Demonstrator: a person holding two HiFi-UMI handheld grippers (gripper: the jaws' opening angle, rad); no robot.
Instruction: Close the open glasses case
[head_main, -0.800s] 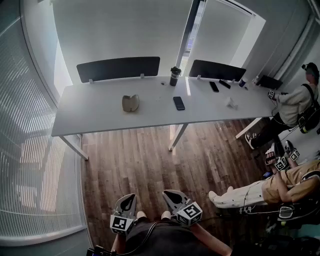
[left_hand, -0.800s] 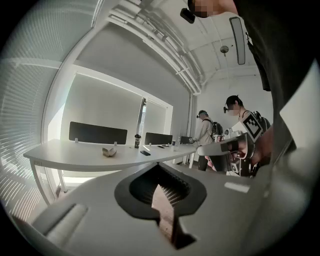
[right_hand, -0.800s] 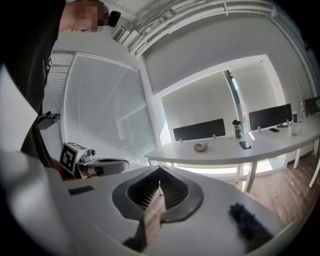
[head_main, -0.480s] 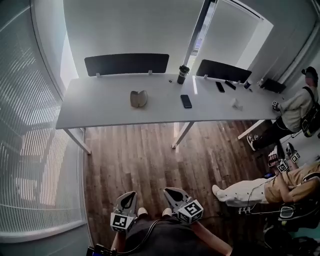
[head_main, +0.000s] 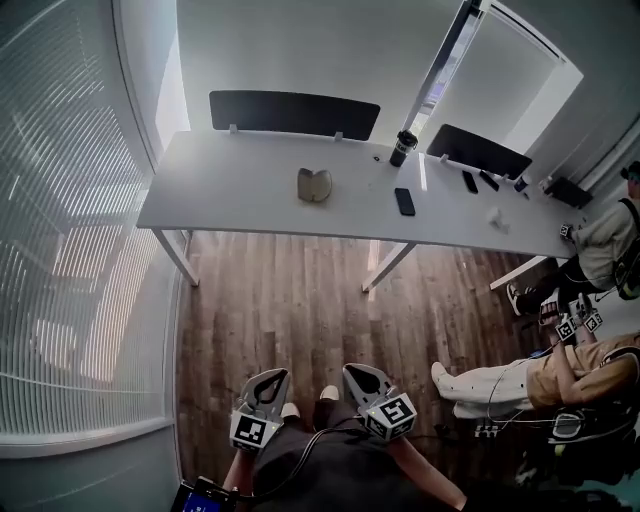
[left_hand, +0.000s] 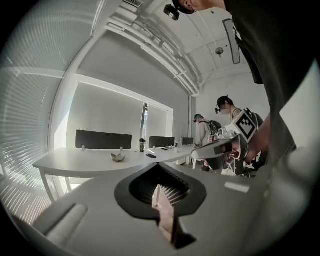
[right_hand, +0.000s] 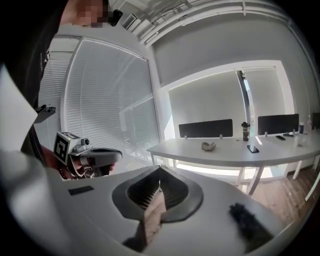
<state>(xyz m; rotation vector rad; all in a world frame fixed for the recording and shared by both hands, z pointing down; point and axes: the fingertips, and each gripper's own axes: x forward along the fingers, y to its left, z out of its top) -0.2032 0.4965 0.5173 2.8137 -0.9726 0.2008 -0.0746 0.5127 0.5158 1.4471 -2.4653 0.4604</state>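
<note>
- On the smooth white counter (head_main: 230, 195) lay the beige, shell-shaped glasses case (head_main: 314, 185), open;
- well apart from it, left gripper (head_main: 270, 377) and right gripper (head_main: 356, 373) had jaws pressed together, empty.

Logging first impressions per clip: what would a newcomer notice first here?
A long white table spans the far side, with the open glasses case on it and a dark phone to its right. Low in the head view, the left gripper and right gripper sit by the person's body, jaws together, well short of the table.
</note>
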